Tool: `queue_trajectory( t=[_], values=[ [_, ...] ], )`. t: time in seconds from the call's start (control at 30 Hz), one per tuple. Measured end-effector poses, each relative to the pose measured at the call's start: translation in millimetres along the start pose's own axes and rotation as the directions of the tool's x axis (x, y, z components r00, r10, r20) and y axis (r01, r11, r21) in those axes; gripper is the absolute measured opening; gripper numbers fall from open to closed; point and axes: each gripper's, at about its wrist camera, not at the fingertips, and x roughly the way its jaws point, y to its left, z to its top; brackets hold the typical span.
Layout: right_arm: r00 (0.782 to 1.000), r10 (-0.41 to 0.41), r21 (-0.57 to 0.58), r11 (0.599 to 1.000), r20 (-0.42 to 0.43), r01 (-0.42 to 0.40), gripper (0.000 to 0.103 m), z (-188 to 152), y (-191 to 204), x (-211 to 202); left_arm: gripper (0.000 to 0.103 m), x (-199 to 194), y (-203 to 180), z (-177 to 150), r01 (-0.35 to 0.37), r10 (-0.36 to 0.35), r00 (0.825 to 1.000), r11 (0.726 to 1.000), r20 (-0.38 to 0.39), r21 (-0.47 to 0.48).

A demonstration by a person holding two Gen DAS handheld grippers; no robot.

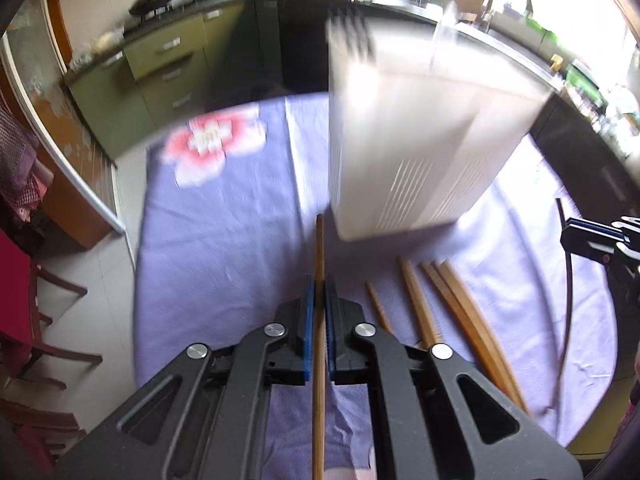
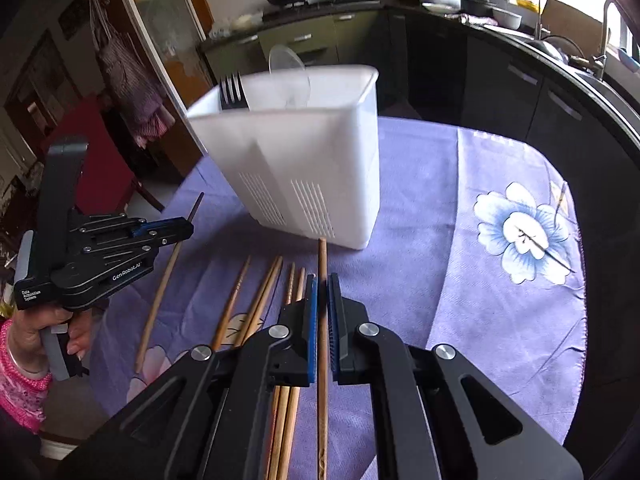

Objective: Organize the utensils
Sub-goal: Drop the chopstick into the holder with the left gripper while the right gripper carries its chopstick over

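A white plastic utensil holder (image 2: 304, 168) stands on the purple flowered tablecloth (image 2: 440, 280); a black fork (image 2: 233, 92) and a clear spoon (image 2: 290, 76) stick out of it. It also shows in the left wrist view (image 1: 408, 152), blurred. My left gripper (image 1: 319, 284) is shut on a wooden chopstick (image 1: 319, 248) and holds it above the cloth, left of the holder's base. My right gripper (image 2: 322, 280) is shut on another wooden chopstick (image 2: 322, 264) pointing at the holder. Several loose wooden chopsticks (image 2: 260, 300) lie on the cloth in front of the holder.
The left gripper (image 2: 176, 232) appears at the left of the right wrist view, held by a hand. The right gripper (image 1: 600, 236) shows at the right edge of the left wrist view. Kitchen cabinets (image 2: 520, 80), a stove and a sink ring the table. Red chairs (image 1: 24, 320) stand left.
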Motion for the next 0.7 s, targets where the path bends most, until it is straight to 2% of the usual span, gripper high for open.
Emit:
queue_trajectory(
  t=[0.13, 0.33, 0.47, 0.7],
  values=[
    [0.995, 0.005, 0.003, 1.000, 0.101, -0.005, 0.006, -7.3, -1.6, -43.7, 0.005, -46.5, 5.4, 0.5, 0.038, -0.038, 0.994, 0.999, 0.100, -0.003],
    [0.987, -0.011, -0.008, 1.000, 0.159, 0.012, 0.006, -26.5, -3.8, -84.8, 0.005, -96.2, 5.6, -3.4, 0.055, -0.056, 0.975, 0.998, 0.215, 0.010],
    [0.984, -0.004, -0.018, 1.000, 0.179, 0.007, 0.006, -35.2, -6.8, -101.0, 0.005, -113.4, 2.3, -0.4, 0.062, -0.066, 0.969, 0.998, 0.239, 0.022],
    [0.981, 0.002, -0.032, 0.999, 0.194, 0.005, 0.006, -47.3, -11.6, -124.9, 0.005, -117.0, -2.3, 14.0, 0.090, -0.092, 0.970, 0.996, 0.224, 0.015]
  ],
)
